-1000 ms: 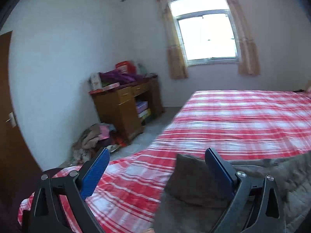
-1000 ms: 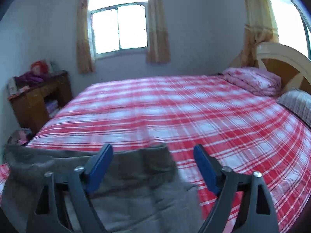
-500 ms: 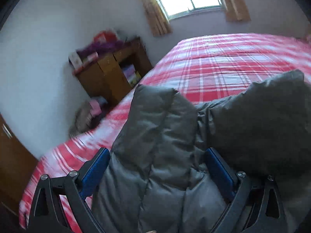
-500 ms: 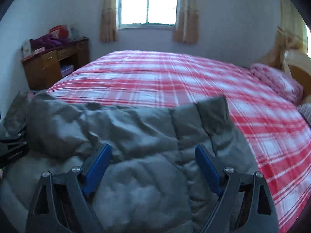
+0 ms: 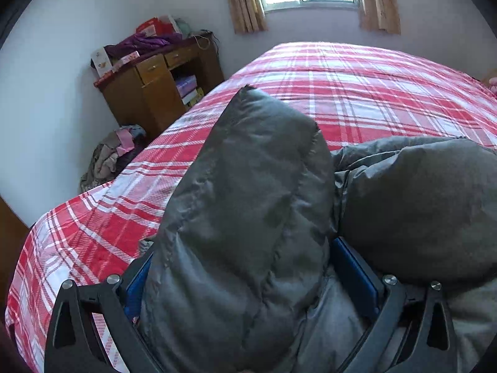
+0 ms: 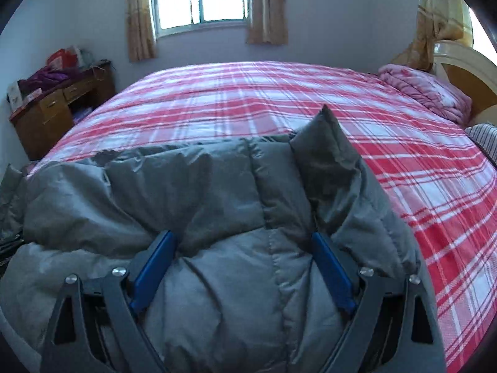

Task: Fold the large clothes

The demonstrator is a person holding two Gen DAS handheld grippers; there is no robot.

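Jacket: grey padded jacket (image 6: 198, 205) lies bunched on the near edge of the bed (image 6: 279, 105), well apart from the pink quilt (image 6: 425, 90) at the headboard end.
Left gripper: left gripper (image 5: 248, 283) points down at the bed with its jaws spread wide; a puffy fold of the jacket (image 5: 248, 192) bulges up between the blue pads (image 5: 354, 276), which touch its sides; whether they are squeezing it cannot be told.
Right gripper: right gripper (image 6: 245, 267) has its jaws spread wide over the jacket on the bed; padding swells between the two pads (image 6: 155, 267), with no visible pinch.
Desk: wooden desk (image 5: 161, 87) stands beside the bed, against the window wall, cluttered on top.
Floor pile: heap of clothes (image 5: 108, 155) lies between the desk and the bed corner.
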